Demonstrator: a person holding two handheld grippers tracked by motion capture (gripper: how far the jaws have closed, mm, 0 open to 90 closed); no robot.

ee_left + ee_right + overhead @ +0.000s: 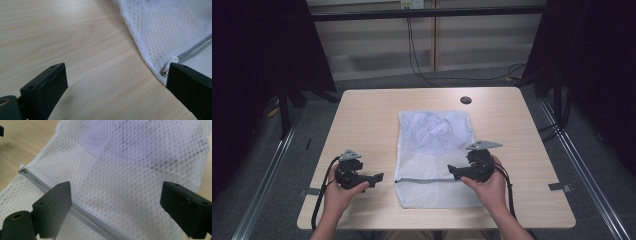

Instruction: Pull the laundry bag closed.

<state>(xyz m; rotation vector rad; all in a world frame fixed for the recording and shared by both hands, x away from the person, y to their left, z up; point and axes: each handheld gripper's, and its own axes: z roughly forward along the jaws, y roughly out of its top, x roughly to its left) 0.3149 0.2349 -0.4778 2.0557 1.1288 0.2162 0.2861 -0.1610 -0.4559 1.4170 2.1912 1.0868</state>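
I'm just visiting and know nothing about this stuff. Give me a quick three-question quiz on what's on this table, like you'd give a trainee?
1. True or false: the left hand-held gripper is clamped on the mesh laundry bag.
2. Which hand-held gripper is over the bag? A) left B) right C) both
3. Fill in: the grey zipper has its metal pull at the bag's ____ edge, as the person sees it.

Key: 1. False: its jaws stand open over bare table, beside the bag. 2. B. 3. Left.
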